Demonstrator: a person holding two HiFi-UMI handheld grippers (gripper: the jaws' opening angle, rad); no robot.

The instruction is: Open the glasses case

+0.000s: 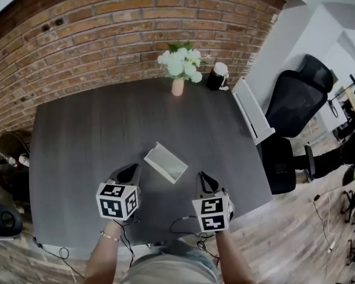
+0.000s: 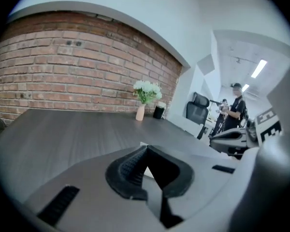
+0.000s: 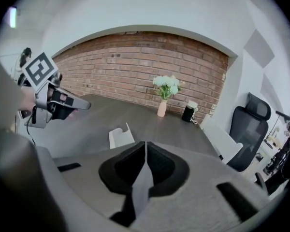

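Lower centre: left gripper (image 1: pixel 130 170) and right gripper (image 1: pixel 204 178), jaws together and empty; a stray nudge could flip the opened glasses case (image 1: pixel 165 162) shut.

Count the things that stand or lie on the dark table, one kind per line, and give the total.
glasses case: 1
vase with white flowers: 1
black container with a white top: 1
Total: 3
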